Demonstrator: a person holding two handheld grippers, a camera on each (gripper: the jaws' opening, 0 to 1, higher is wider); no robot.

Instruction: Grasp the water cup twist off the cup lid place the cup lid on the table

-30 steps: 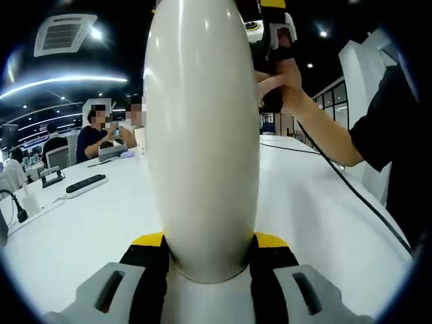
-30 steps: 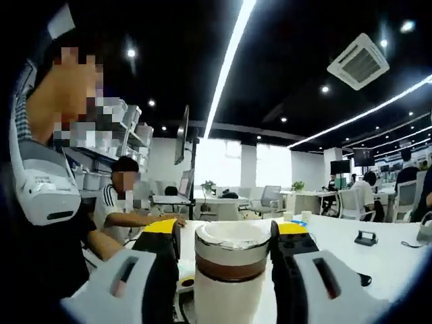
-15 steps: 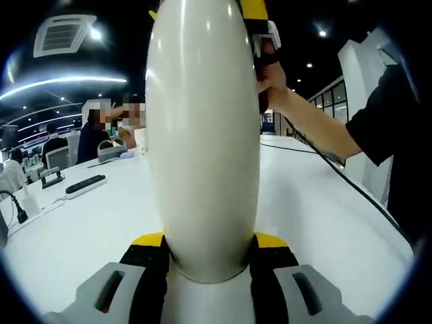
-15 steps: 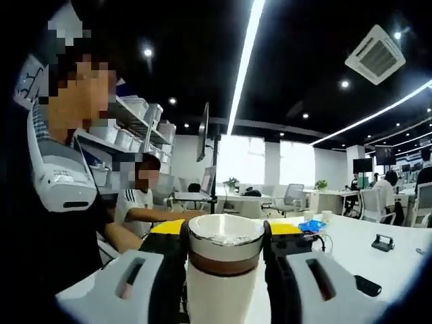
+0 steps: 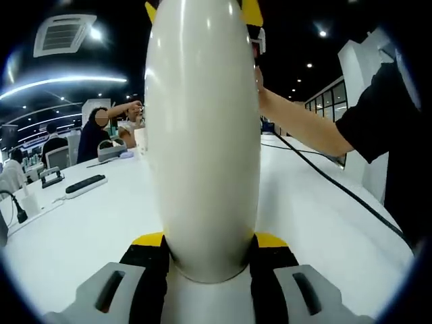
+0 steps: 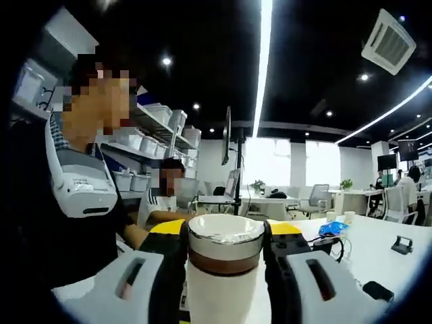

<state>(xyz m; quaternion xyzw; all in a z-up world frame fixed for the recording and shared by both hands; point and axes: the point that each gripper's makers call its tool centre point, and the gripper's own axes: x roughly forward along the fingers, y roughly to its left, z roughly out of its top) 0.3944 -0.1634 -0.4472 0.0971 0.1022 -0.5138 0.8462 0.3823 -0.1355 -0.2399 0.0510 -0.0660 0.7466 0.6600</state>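
Holding stage: cup gripped at both ends, lid twist seemingly in progress or about to start.
Done so far: water cup (image 5: 202,135) is grasped; left gripper (image 5: 206,260) has its jaws closed tight against the cup's white body, one on each side.
Lid grip: right gripper (image 6: 223,246) is clamped on the cup lid (image 6: 225,241), both black pads pressed against the silver-and-brown cap, no gap showing either side.
Lid status: sits on the cup in the right gripper view, brown band flush above the white body; can't tell whether the thread is loosened at all.
Left to do: finish the twist-off, lift the lid clear, set it on the table (image 5: 88,223). Judged as roughly the first third complete.
Cup location: held up off the table between the two tools, long axis running straight away from the left gripper camera; the far end is where the other tool has it.
Right hand pose: person's forearm (image 5: 304,131) reaches in from the right of the left gripper view to the cup's far end, a cable (image 5: 337,189) trailing down from it across the table; hand mostly hidden behind the cup.
Left hand pose: gripper looks level with the table top, cup base seated deep between the jaws.
Surroundings: white table with a power strip (image 5: 84,183) off to the left, well apart from the cup; other people sit at the far end.
Risk: lid may slip in the pads if the thread is tight.
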